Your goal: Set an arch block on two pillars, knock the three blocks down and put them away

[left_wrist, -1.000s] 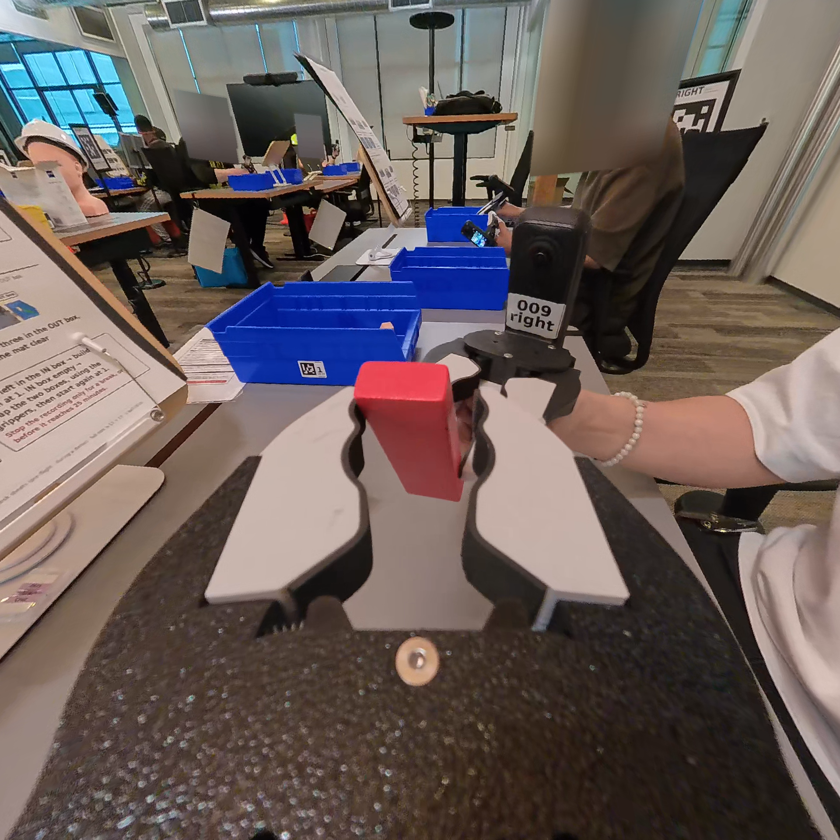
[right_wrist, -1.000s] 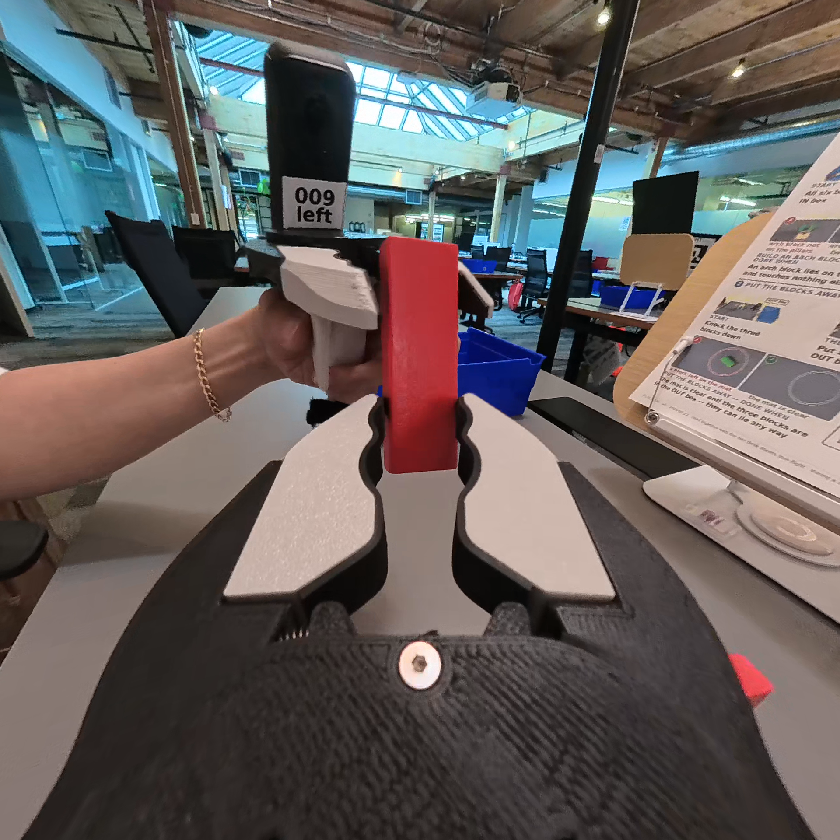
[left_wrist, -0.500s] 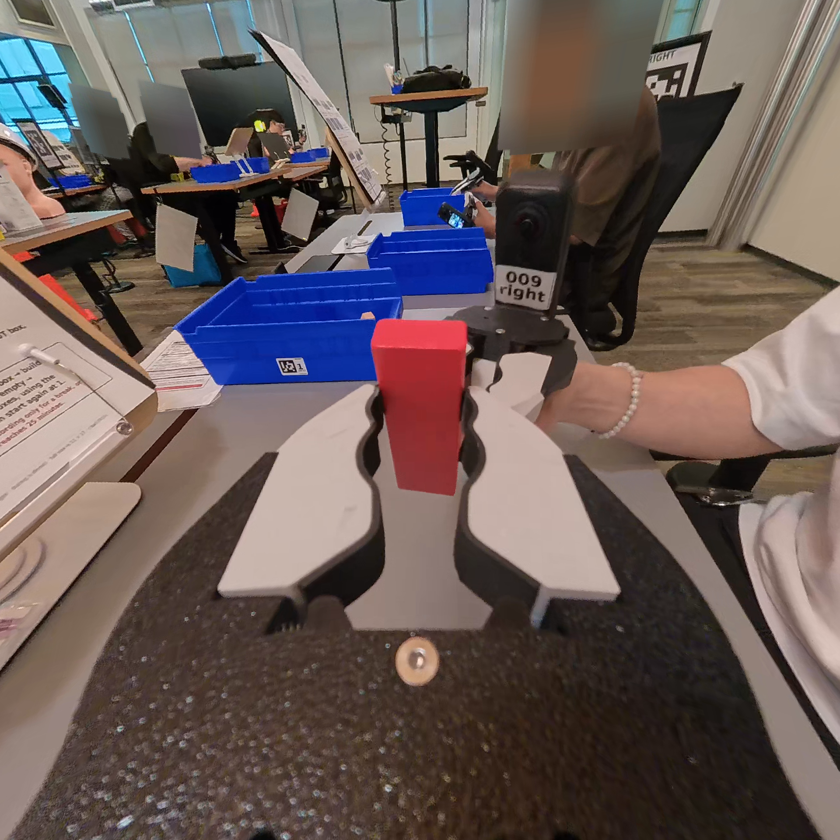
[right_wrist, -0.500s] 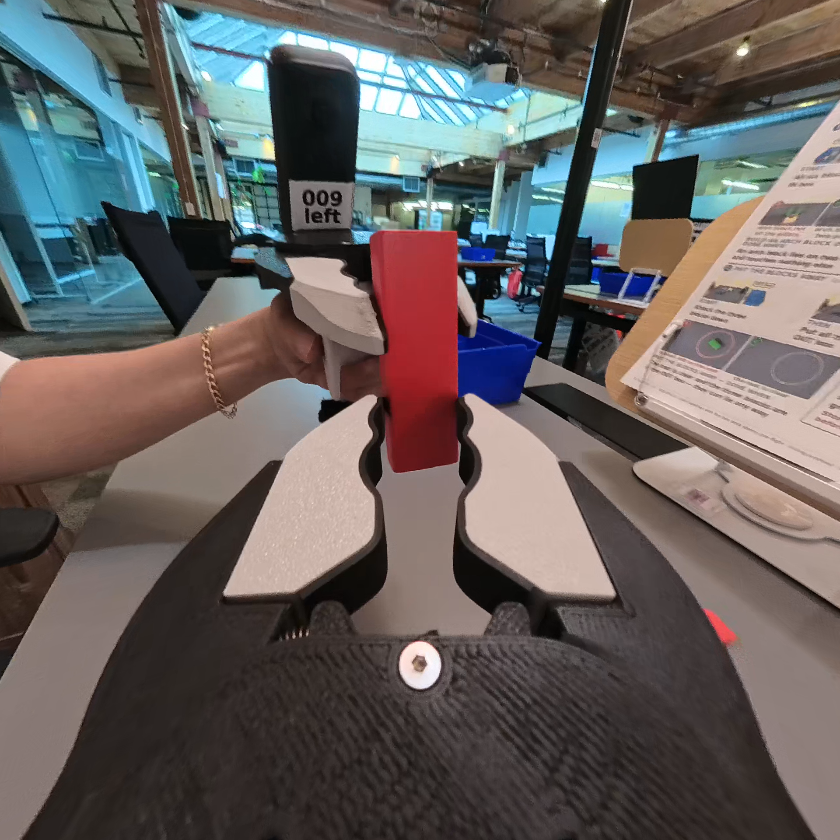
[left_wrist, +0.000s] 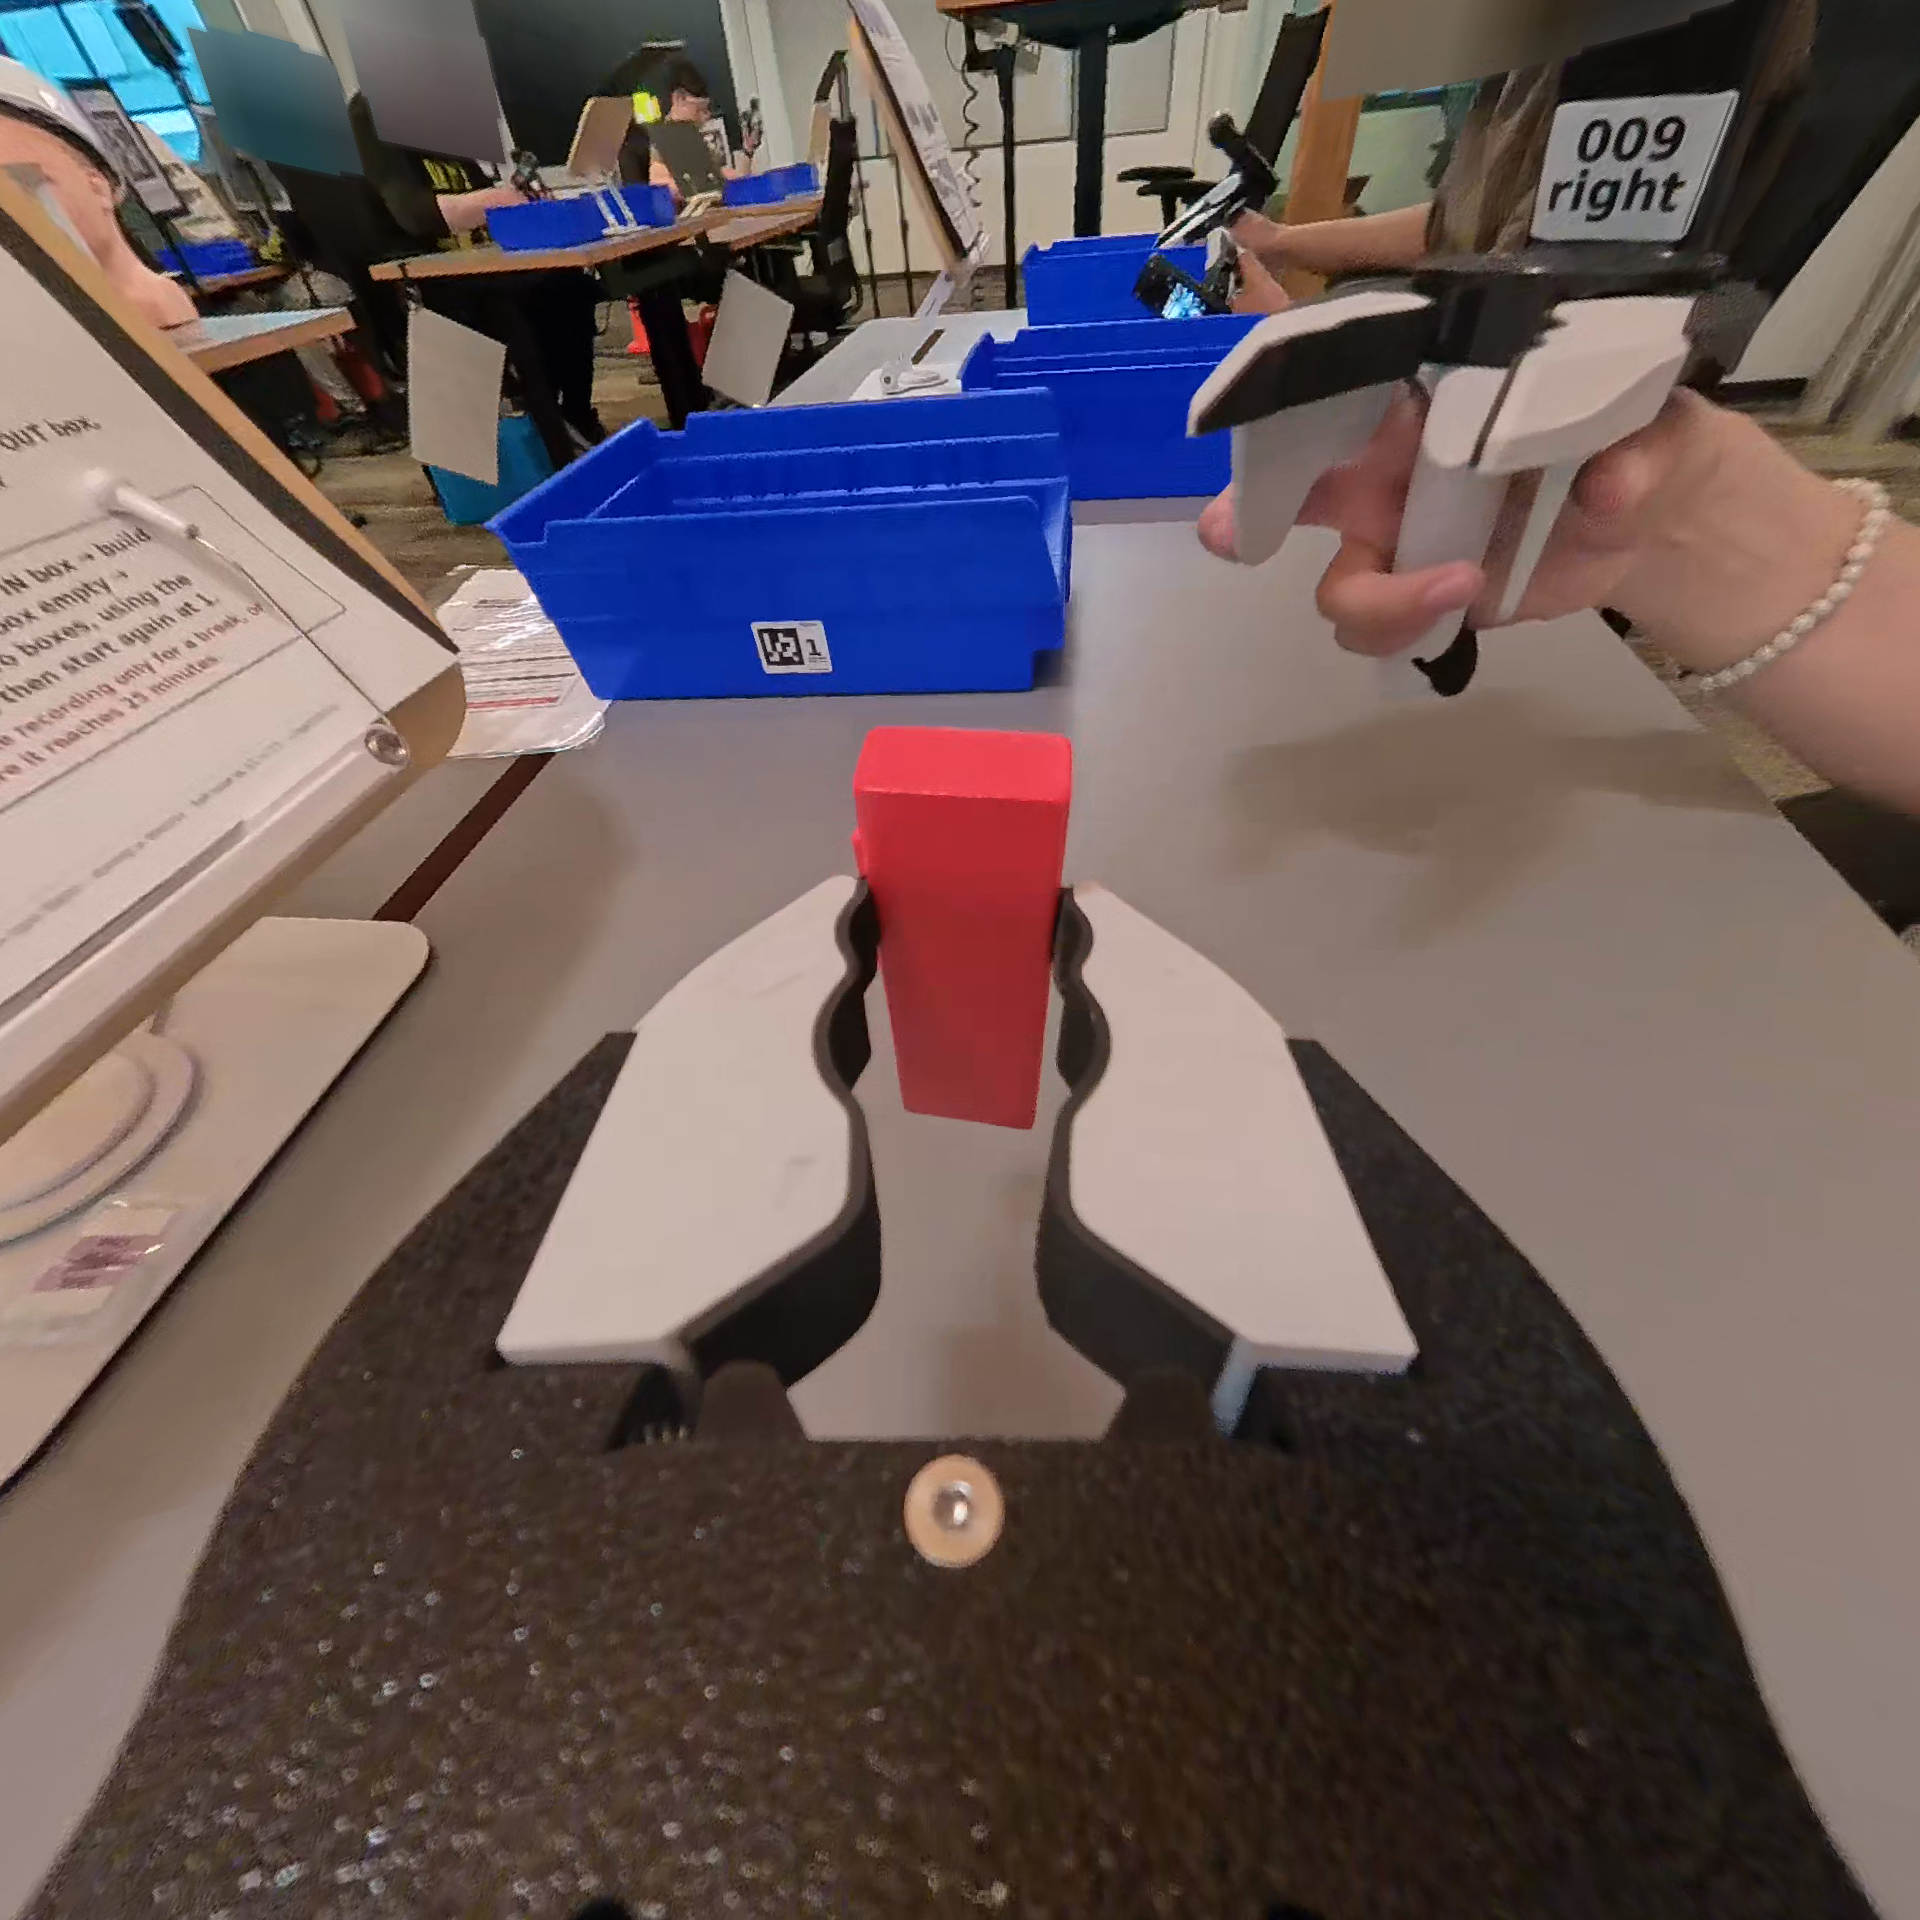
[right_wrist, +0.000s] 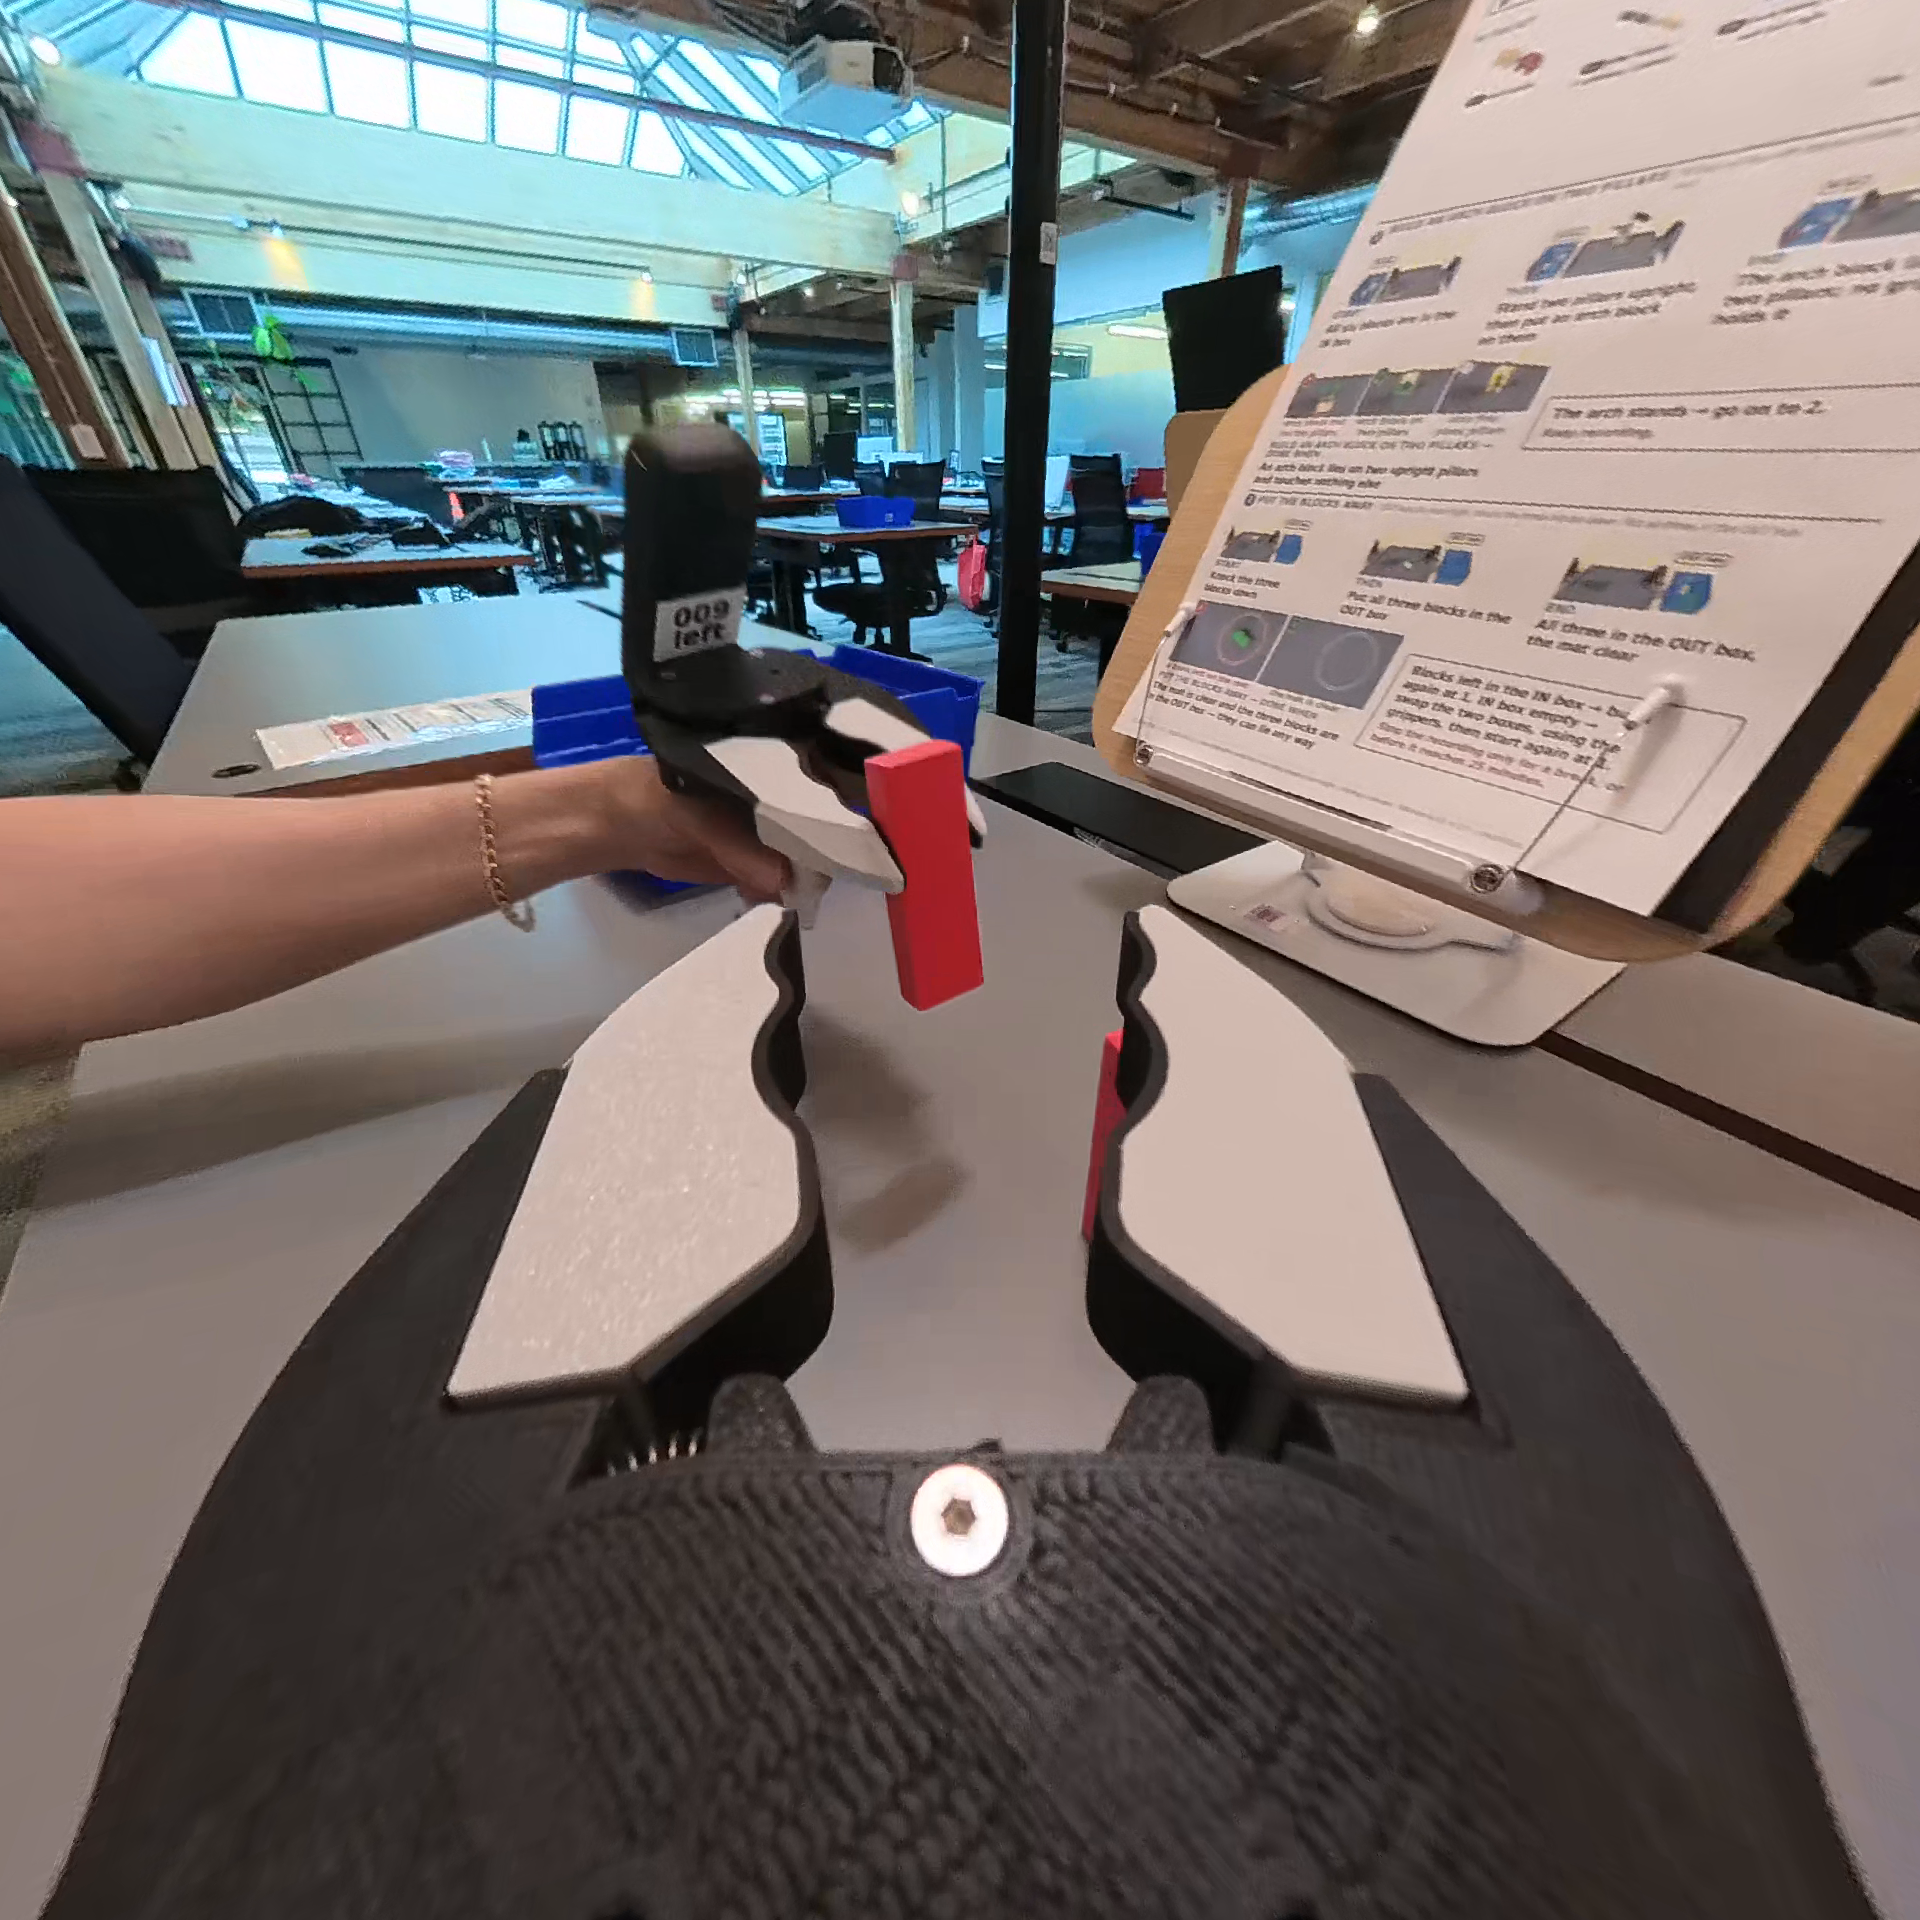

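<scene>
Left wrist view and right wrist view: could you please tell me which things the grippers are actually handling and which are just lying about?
Handled:
- left gripper, shut on the red block, held above the table
- right gripper, open, holding nothing

Lying about:
- second red block, partly hidden by the right gripper's finger
- blue bin
- instruction board on its stand
- papers beside the bin

Blue plastic bin (left_wrist: 800, 582) is set on grey tabletop (left_wrist: 1351, 935); tilted wooden instruction board (right_wrist: 1538, 499) is seen beside it, laminated paper sheet (left_wrist: 520, 665) just left of bin.
</scene>
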A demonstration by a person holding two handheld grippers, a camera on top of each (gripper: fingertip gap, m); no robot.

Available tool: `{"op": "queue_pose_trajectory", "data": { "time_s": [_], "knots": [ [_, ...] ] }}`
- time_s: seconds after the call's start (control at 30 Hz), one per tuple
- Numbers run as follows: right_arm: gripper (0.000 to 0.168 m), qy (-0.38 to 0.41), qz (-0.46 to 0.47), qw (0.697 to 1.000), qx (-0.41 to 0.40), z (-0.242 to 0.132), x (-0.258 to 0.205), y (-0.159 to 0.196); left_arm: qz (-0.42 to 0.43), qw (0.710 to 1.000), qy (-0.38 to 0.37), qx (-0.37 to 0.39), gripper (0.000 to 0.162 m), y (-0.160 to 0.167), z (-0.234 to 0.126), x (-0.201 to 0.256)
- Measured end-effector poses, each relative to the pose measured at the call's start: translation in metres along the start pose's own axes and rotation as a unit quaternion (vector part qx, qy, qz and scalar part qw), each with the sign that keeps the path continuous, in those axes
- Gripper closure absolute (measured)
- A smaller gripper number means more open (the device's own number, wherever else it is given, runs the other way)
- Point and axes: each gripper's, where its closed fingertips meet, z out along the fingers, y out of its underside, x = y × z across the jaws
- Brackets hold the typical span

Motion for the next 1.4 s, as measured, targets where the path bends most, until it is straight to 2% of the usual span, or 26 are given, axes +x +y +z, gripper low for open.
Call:
{"op": "queue_pose_trajectory", "data": {
  "time_s": [0.3,0.5,1.4],
  "knots": [
    [0.104,-0.006,-0.007,1.0,-0.03,-0.005,0.007,0.019,-0.013,0.998,0.026,-0.05,0.129,0.041,0.028,-0.024],
    [0.103,0.0,-0.005,1.0,-0.023,-0.008,0.013,0.016,-0.024,0.996,0.043,-0.071,0.129,0.056,0.041,-0.029],
    [0.104,-0.004,0.008,0.999,-0.031,-0.007,0.017,0.029,-0.018,0.995,0.057,-0.081,0.129,0.066,0.055,-0.028]
  ]
}}
